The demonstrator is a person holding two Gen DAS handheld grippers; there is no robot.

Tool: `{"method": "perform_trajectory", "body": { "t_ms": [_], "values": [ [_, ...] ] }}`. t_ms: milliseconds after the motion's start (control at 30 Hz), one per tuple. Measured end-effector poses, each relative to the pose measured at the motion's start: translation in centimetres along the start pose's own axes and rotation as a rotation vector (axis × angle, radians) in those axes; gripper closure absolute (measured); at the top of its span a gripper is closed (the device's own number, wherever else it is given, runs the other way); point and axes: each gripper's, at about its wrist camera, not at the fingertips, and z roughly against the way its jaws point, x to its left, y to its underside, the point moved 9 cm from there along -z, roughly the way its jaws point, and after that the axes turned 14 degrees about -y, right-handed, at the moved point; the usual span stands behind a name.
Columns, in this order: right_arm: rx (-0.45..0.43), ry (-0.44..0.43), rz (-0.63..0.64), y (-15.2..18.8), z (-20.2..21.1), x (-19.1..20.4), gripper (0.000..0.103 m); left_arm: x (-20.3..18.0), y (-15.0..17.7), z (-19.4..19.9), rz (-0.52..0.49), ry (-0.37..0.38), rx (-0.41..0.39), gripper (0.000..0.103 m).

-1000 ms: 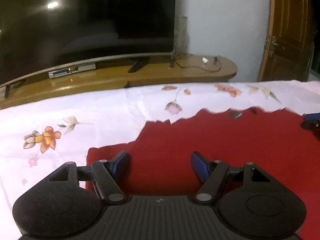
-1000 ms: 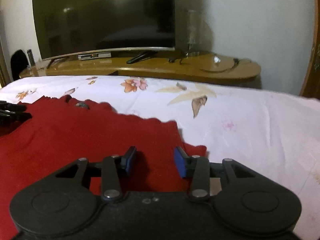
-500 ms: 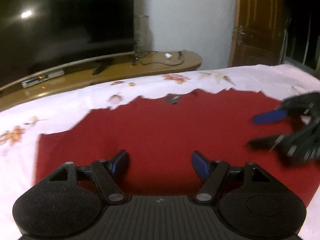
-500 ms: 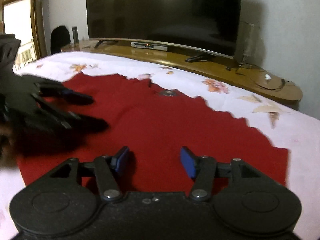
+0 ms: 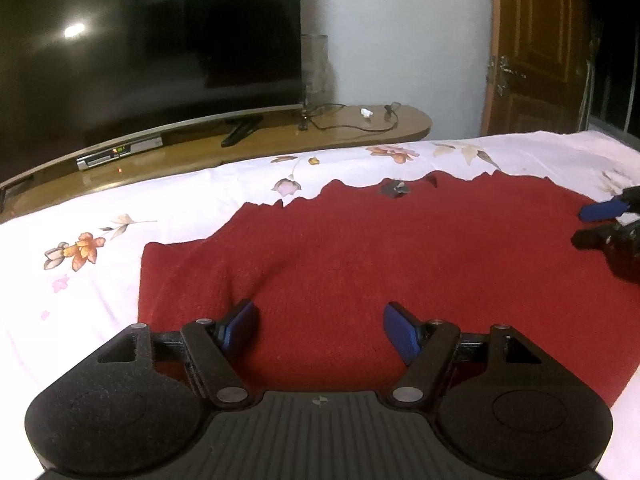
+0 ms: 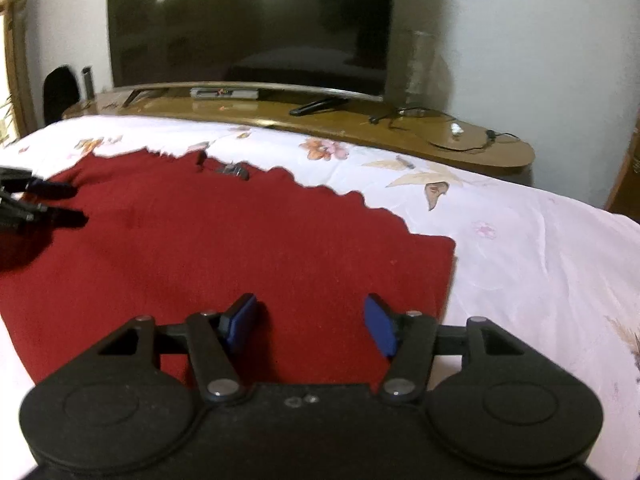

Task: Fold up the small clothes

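A red knitted garment (image 5: 380,260) lies flat on the flowered white bedsheet (image 5: 140,208), its jagged far edge carrying a small dark tag (image 5: 394,189). My left gripper (image 5: 318,324) hovers open over the garment's near left part, nothing between its blue pads. My right gripper (image 6: 310,320) stands over the near right part of the garment (image 6: 240,240), close to its right corner. Its jaws are opening, with only cloth beneath them. Each gripper shows at the other view's edge: the right gripper (image 5: 580,226), the left gripper (image 6: 80,205).
Beyond the bed stands a long wooden TV stand (image 5: 360,128) with a large dark television (image 5: 140,40), a set-top box and loose cables. A wooden door (image 5: 532,48) is at the far right. White sheet (image 6: 540,260) lies bare to the garment's right.
The right gripper's jaws have spread wider. Both grippers have shifted over the red garment, and the right one, close in the left view half a second ago, now sits at its right edge.
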Motion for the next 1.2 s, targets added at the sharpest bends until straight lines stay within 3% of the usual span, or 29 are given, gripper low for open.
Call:
{"method": "perform_trajectory", "body": {
  "t_ms": [133,267,400,533,633,733,867,933,1000,1067,1133,1200],
  "values": [
    [-0.066,-0.003,-0.018,-0.7,2.2,1.9,0.045,-0.5,-0.7,2.0,-0.017,-0.026,-0.02,0.032],
    [-0.085,-0.067,-0.003,-1.3,2.7,5.3,0.045,-3.4,-1.2,4.7,-0.015,0.029,-0.058,0.032],
    [-0.049,-0.122,0.032,-1.2,0.5,9.3,0.045,-6.3,0.1,4.8,-0.026,0.052,-0.016,0.032],
    [0.028,-0.096,0.081,0.1,-2.1,11.0,0.044,-6.6,1.8,4.5,-0.059,0.028,-0.026,0.032],
    [0.047,-0.071,0.153,0.9,-1.9,10.7,0.044,-5.2,2.3,5.0,-0.105,0.007,-0.029,0.032],
    [0.069,-0.027,0.192,2.1,0.2,8.7,0.045,-1.0,4.0,5.9,-0.071,-0.032,-0.013,0.032],
    [0.064,0.047,0.031,4.4,3.8,2.3,0.045,2.7,5.3,6.2,0.032,-0.018,0.018,0.032],
    [0.063,0.044,-0.004,4.2,4.3,2.0,0.048,2.4,4.3,6.5,0.053,-0.053,0.024,0.032],
    [0.032,0.057,0.007,3.0,4.5,3.6,0.049,0.7,2.4,7.9,0.096,-0.02,-0.039,0.031],
    [-0.025,-0.004,0.004,1.6,4.2,6.5,0.049,-1.8,1.1,8.5,0.109,0.016,-0.06,0.031],
    [-0.021,-0.062,0.025,1.3,2.7,10.0,0.049,-4.2,1.1,8.3,0.088,0.038,-0.049,0.031],
    [0.017,-0.098,0.06,2.0,1.0,12.6,0.049,-5.8,2.5,7.3,0.053,0.032,0.01,0.031]
  ]
}}
